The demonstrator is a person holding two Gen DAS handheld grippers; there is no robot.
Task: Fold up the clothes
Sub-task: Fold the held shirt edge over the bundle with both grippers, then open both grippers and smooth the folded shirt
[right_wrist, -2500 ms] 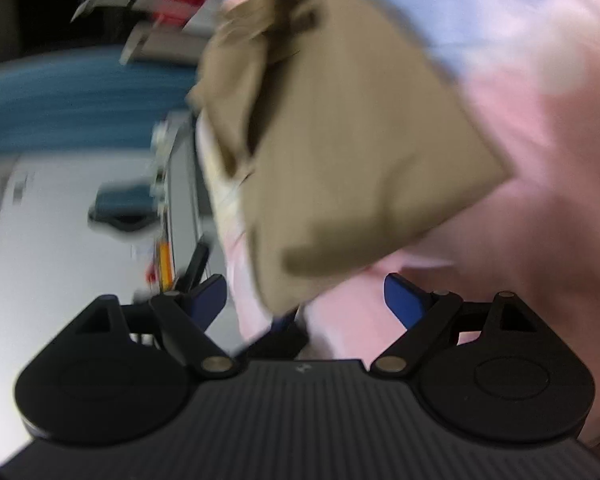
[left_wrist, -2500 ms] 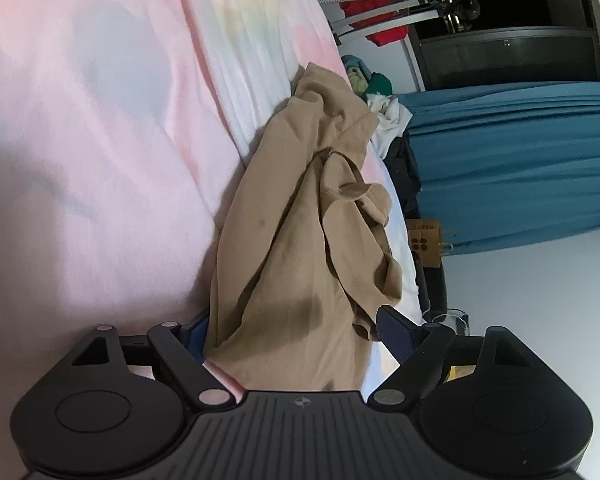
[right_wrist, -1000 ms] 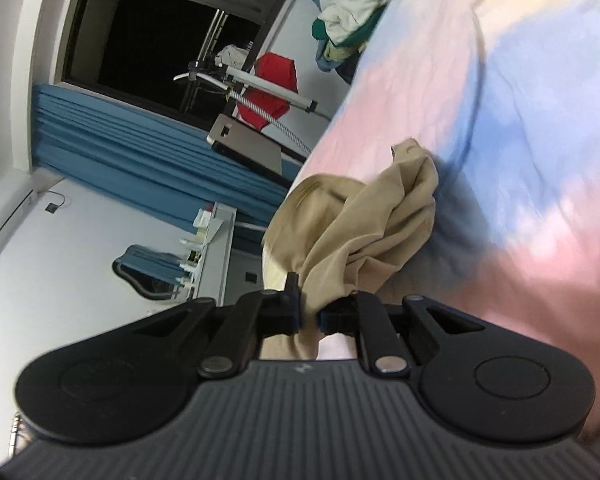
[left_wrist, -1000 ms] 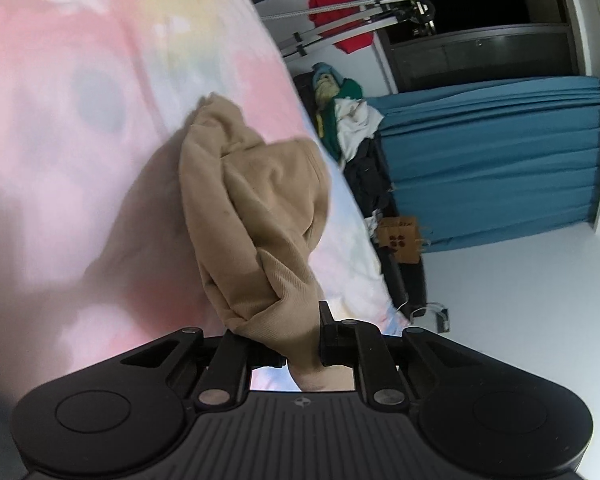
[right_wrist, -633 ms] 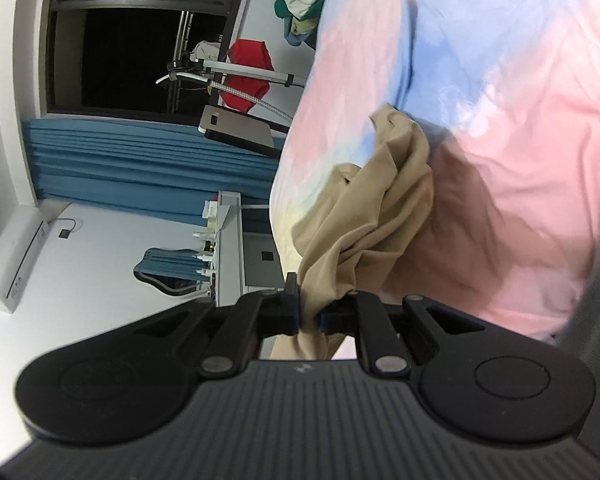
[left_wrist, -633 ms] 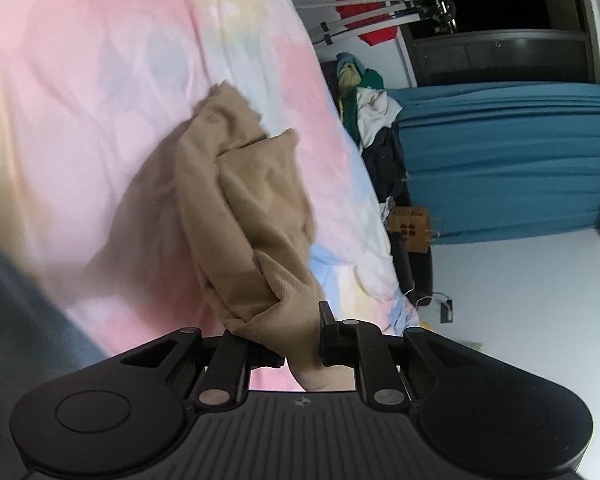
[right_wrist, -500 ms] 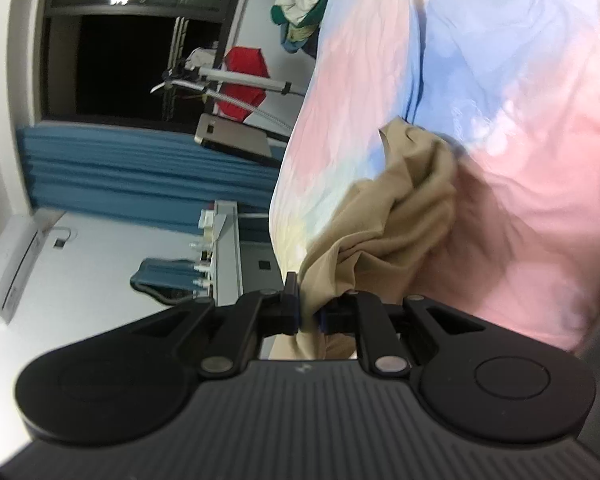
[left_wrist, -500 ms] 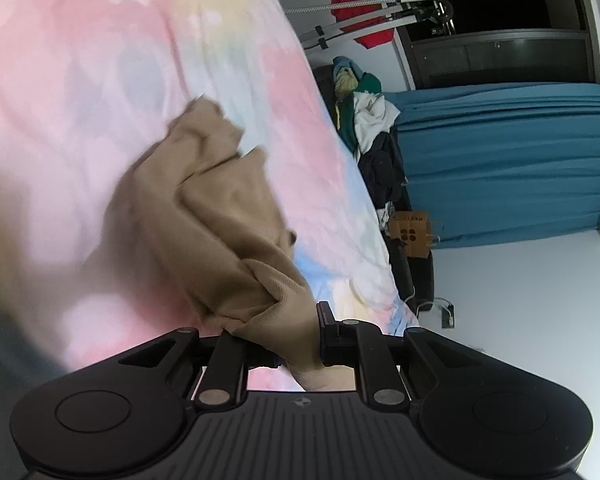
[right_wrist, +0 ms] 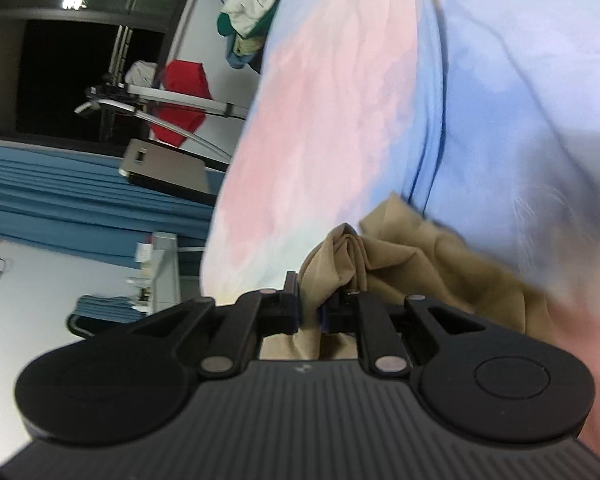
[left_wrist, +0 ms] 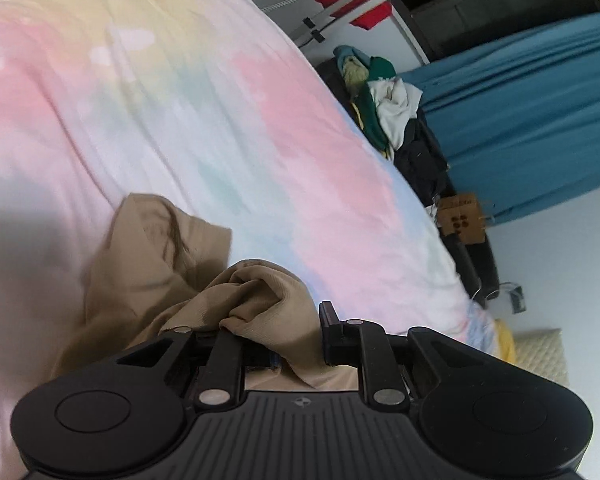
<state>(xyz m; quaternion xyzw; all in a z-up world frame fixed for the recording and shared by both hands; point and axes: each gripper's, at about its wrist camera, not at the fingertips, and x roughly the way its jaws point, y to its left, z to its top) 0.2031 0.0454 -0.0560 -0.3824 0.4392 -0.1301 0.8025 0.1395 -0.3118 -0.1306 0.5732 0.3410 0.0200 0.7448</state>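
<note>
Left tongs (left_wrist: 278, 344) pinching a thick bunched wad of tan garment (left_wrist: 148, 264), fabric bulging up between the fingers and spilling onto the pastel tie-dye bedspread (left_wrist: 204, 112). Garment lying rumpled on the bed, not flat, no clean fold lines showing. Right tongs (right_wrist: 312, 316) clamping tight on another gathered corner of the same cloth (right_wrist: 428, 268), rest trailing off rightward over the blue-pink bedding (right_wrist: 340, 100). Off the bed: clothes pile (left_wrist: 384, 104), blue curtain (left_wrist: 540, 112), drying rack with red item (right_wrist: 180, 96). Judging step as mid-handling: both ends gripped, likely spreading or carrying an edge over, cannot tell which. Next move probably needing both grips kept firm, pulling the cloth taut to shed the wrinkles, then laying it flat on the bed with edges lined up before letting go.
</note>
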